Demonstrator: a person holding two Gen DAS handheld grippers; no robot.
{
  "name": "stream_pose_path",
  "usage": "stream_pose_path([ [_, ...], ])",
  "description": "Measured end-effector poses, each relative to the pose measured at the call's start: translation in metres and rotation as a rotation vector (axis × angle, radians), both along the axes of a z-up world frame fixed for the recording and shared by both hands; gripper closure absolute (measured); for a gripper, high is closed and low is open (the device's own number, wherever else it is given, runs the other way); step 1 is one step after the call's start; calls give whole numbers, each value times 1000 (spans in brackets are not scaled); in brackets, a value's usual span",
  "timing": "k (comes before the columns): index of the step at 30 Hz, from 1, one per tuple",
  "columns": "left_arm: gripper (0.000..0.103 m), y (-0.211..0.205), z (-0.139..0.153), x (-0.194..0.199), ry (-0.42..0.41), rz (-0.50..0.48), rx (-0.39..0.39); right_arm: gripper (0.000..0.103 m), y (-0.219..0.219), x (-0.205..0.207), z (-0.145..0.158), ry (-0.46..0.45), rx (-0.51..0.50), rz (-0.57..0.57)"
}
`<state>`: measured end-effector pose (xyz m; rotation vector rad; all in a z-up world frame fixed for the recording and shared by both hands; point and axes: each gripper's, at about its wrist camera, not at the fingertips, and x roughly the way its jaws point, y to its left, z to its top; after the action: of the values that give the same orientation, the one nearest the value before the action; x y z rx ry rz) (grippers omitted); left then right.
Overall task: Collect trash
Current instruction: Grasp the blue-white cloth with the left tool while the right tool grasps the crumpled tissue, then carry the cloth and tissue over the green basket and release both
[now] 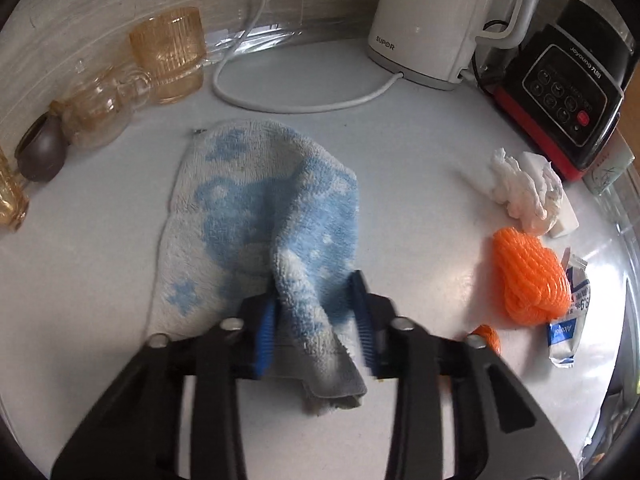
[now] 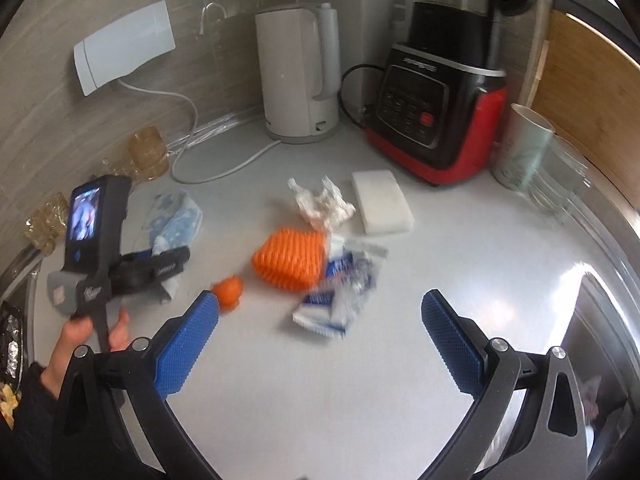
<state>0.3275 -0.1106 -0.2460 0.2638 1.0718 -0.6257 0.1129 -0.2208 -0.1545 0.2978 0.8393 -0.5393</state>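
Note:
My left gripper (image 1: 316,320) is shut on a fold of a blue and white towel (image 1: 248,216) that lies on the white counter (image 1: 400,160). It also shows at the left of the right wrist view (image 2: 160,264). Trash lies to its right: an orange foam net (image 1: 528,276), a crumpled white tissue (image 1: 520,188) and a blue and white alcohol wipe packet (image 1: 568,320). My right gripper (image 2: 320,316) is open and empty, above the counter, just short of the wipe packet (image 2: 340,300), orange net (image 2: 288,258), small orange piece (image 2: 228,292) and tissue (image 2: 324,204).
A white kettle (image 2: 296,76) and a red and black blender (image 2: 436,116) stand at the back. Amber glasses (image 1: 168,52) line the left wall. A white sponge (image 2: 382,202) and a cup (image 2: 524,148) lie at the right. The kettle's cord (image 1: 296,108) loops over the counter.

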Motion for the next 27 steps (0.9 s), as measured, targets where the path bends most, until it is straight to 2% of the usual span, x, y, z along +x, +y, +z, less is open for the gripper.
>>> stream_pose_path([
  [4, 89, 0, 2, 5, 2, 24, -4, 2, -30, 43, -14, 13, -3, 37],
  [9, 90, 14, 17, -1, -41, 52, -27, 3, -64, 93, -43, 42, 36, 56],
  [15, 90, 29, 34, -9, -77, 63, -61, 16, -87, 133, -79, 119, 53, 69],
  [18, 90, 41, 38, -7, -65, 87, -85, 38, -95, 141, -90, 141, 83, 71],
  [20, 90, 44, 40, -6, -67, 99, -94, 60, -98, 142, -94, 142, 118, 76],
  [23, 90, 51, 44, -5, -69, 116, -109, 75, -97, 149, -93, 136, 128, 91],
  [27, 90, 56, 52, -7, -80, 119, -113, 80, -87, 158, -82, 120, 111, 118],
])
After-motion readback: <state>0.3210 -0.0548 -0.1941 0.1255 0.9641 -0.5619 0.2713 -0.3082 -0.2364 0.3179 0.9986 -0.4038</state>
